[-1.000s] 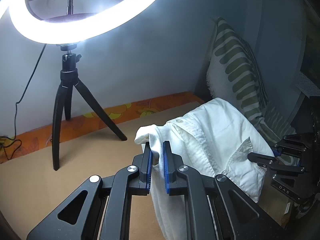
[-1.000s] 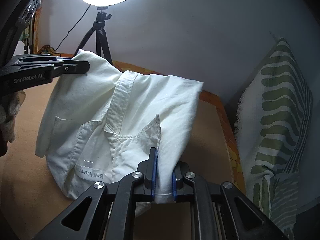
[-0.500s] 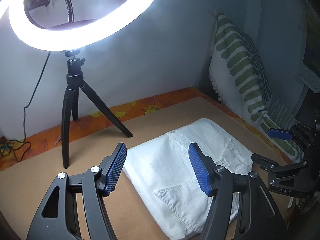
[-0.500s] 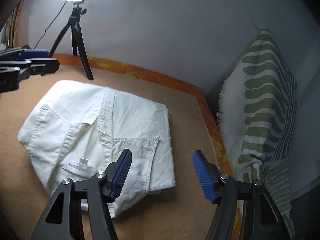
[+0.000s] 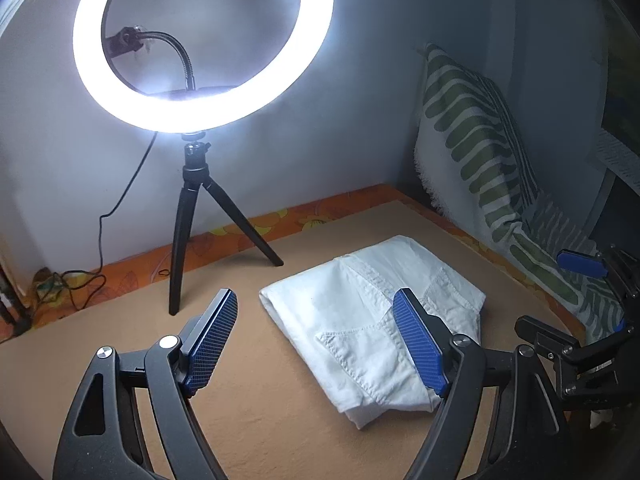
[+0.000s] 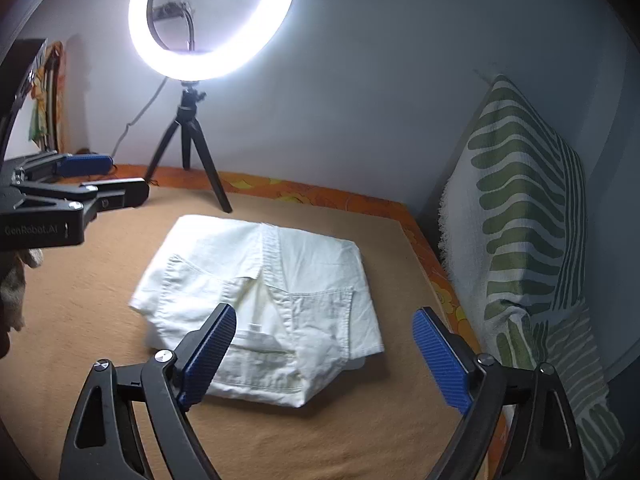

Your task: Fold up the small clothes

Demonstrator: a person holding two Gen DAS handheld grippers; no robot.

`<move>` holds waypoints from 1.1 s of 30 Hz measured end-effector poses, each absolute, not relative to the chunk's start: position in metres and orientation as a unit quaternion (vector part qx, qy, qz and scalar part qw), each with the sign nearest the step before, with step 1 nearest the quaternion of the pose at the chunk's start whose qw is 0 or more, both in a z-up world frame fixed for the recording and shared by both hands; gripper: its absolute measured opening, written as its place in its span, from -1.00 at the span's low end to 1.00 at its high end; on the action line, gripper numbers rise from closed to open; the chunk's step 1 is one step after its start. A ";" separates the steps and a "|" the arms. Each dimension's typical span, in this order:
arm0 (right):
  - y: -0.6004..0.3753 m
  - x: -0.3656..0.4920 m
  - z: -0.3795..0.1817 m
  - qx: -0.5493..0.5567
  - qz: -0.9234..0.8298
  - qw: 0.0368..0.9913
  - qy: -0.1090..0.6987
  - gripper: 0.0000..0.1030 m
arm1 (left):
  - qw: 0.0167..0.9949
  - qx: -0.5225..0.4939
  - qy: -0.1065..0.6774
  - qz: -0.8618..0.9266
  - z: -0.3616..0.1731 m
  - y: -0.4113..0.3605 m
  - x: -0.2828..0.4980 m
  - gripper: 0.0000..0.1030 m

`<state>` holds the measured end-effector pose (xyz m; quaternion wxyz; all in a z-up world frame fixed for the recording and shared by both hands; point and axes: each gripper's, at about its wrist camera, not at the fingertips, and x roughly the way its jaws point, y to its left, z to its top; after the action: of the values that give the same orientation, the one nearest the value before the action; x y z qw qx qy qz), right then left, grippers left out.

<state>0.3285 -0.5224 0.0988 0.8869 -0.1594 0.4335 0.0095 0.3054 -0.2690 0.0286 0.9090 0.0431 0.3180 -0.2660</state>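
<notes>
While being released: the white shirt (image 6: pixel 264 304) is lying folded on the table (image 6: pixel 360 432).
Left gripper (image 5: pixel 316 344): jaws are opening, nothing pinched.
Right gripper (image 6: pixel 328 356): jaws are opening, empty.
Risk: the loose top layer could be snagged and unfolded.

This is a corner of a home, most likely a bedroom set up for filming. A tan surface (image 5: pixel 260 420) fills the lower part of both views, edged at the back and right by a strip of orange flowered fabric (image 5: pixel 304 216) like a bedsheet. A cushion (image 6: pixel 524 208) with green leaf-like stripes and a fringed edge leans against the plain pale wall (image 6: pixel 380 80) at the right. In the upper left of each frame a lit ring light (image 5: pixel 204 40) stands on a small black tripod (image 5: pixel 192 216), its cable (image 5: pixel 120 204) trailing down the wall to the left.
</notes>
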 end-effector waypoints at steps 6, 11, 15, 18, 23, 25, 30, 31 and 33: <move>-0.506 0.300 0.117 -0.144 0.017 0.897 0.418 0.95 | 0.913 0.036 0.308 -0.266 0.041 -0.252 0.275 0.57; -0.496 0.279 0.127 -0.132 0.016 0.904 0.407 0.99 | 0.915 0.041 0.301 -0.266 0.049 -0.239 0.248 0.58; -0.488 0.264 0.130 -0.124 0.015 0.908 0.401 0.99 | 0.916 0.047 0.297 -0.265 0.051 -0.228 0.228 0.59; -0.484 0.254 0.126 -0.113 0.011 0.909 0.400 0.99 | 0.917 0.046 0.297 -0.263 0.052 -0.219 0.216 0.59; -0.480 0.243 0.118 -0.096 0.010 0.910 0.403 0.99 | 0.921 0.050 0.292 -0.255 0.046 -0.206 0.195 0.70; -0.478 0.240 0.115 -0.097 0.010 0.910 0.403 0.99 | 0.921 0.048 0.296 -0.248 0.042 -0.201 0.188 0.82; -0.474 0.235 0.113 -0.094 0.011 0.913 0.396 0.99 | 0.925 0.052 0.302 -0.227 0.033 -0.195 0.179 0.99; -0.474 0.235 0.113 -0.094 0.012 0.914 0.394 0.99 | 0.924 0.054 0.306 -0.221 0.031 -0.195 0.179 0.99; -0.474 0.235 0.114 -0.091 0.013 0.916 0.390 0.99 | 0.924 0.055 0.311 -0.217 0.029 -0.195 0.177 0.99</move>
<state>0.2352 -0.4743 0.1140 0.9161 -0.0911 0.3903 0.0126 0.1768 -0.1946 0.0287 0.9237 0.0546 0.3108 -0.2173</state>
